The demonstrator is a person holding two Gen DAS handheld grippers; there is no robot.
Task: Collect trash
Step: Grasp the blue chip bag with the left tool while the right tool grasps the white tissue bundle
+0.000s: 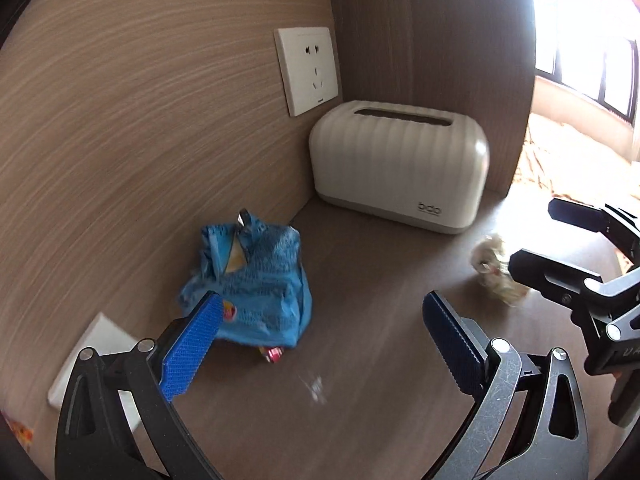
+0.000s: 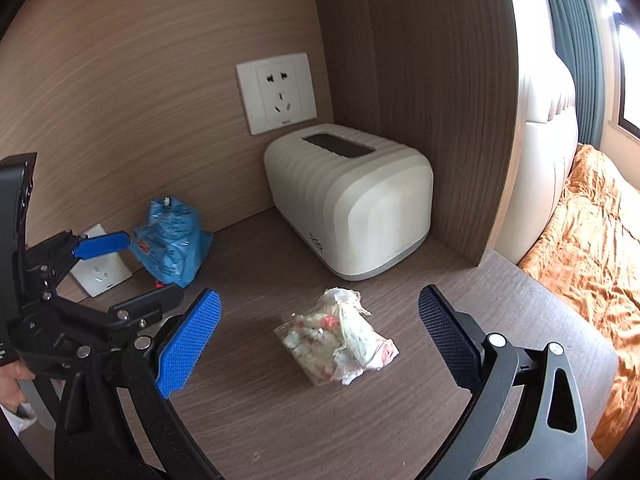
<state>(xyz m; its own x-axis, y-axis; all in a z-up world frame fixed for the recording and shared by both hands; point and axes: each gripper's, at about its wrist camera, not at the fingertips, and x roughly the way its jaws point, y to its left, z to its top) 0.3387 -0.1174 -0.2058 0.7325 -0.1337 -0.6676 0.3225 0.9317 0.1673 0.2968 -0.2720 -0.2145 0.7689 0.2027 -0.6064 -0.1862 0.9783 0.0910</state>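
Note:
A crumpled blue snack wrapper [image 1: 252, 280] lies on the wooden shelf [image 1: 360, 360] against the back wall. My left gripper [image 1: 322, 300] stands open just in front of it, its left pad [image 1: 192, 344] overlapping the wrapper's near edge. A crumpled white wad of paper and plastic [image 2: 340, 336] lies in the middle of the shelf. My right gripper [image 2: 320, 300] is open, with the wad between and just ahead of its fingers. In the right wrist view the left gripper [image 2: 151, 265] shows beside the blue wrapper [image 2: 172, 240]. The left wrist view shows the right gripper [image 1: 535, 233] near the wad [image 1: 496, 272].
A cream tissue box [image 2: 352, 200] stands in the back right corner under a wall socket [image 2: 276, 92]. A second socket [image 2: 100, 268] sits low on the wall at left. A wooden side panel [image 2: 440, 100] closes the right; beyond it lies a bed with an orange blanket [image 2: 592, 240].

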